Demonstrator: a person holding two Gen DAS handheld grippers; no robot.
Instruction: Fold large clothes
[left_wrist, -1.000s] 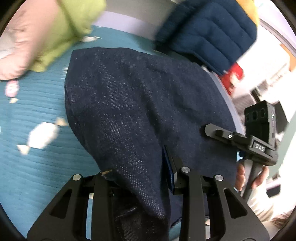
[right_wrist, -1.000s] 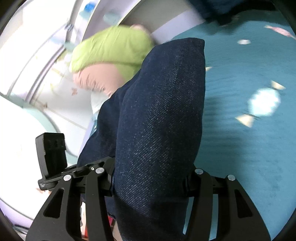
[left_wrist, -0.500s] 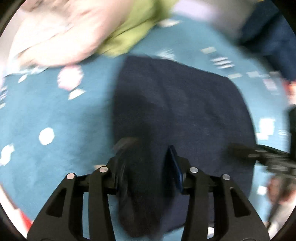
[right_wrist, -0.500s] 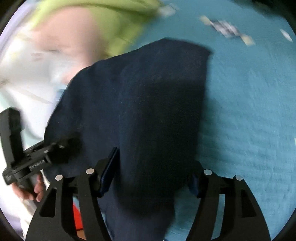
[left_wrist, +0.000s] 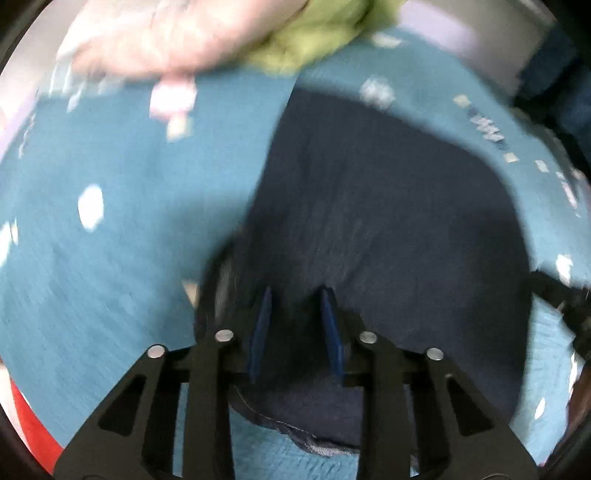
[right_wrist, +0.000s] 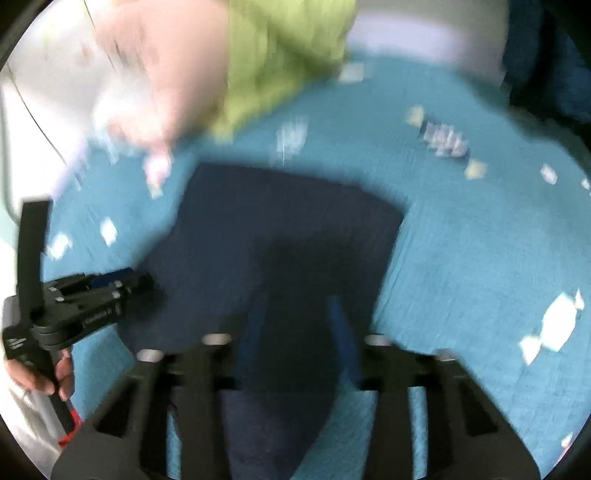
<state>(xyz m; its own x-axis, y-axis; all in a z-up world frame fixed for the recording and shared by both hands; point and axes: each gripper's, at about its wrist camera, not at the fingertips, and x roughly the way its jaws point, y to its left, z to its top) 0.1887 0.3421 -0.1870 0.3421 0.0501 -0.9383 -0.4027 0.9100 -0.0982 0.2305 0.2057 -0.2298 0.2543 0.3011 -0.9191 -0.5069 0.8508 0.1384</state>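
A dark navy denim garment (left_wrist: 388, 221) lies folded flat on a teal patterned bedspread (left_wrist: 129, 229); it also shows in the right wrist view (right_wrist: 280, 229). My left gripper (left_wrist: 295, 317) hovers over its near edge, blue pads (left_wrist: 258, 332) apart, nothing between them. My right gripper (right_wrist: 299, 321) is likewise over the near edge with its pads apart. The left gripper also appears at the left of the right wrist view (right_wrist: 122, 284). Both views are motion-blurred.
A pink and green pile of bedding (left_wrist: 207, 40) lies at the far side of the bed, also in the right wrist view (right_wrist: 221, 62). A dark blue quilted item (left_wrist: 557, 74) sits far right. White candy-shaped prints dot the bedspread (right_wrist: 461, 258).
The denim was held up in both grippers a second ago. It now lies flat on the bedspread, and both grippers have opened and let go of it.
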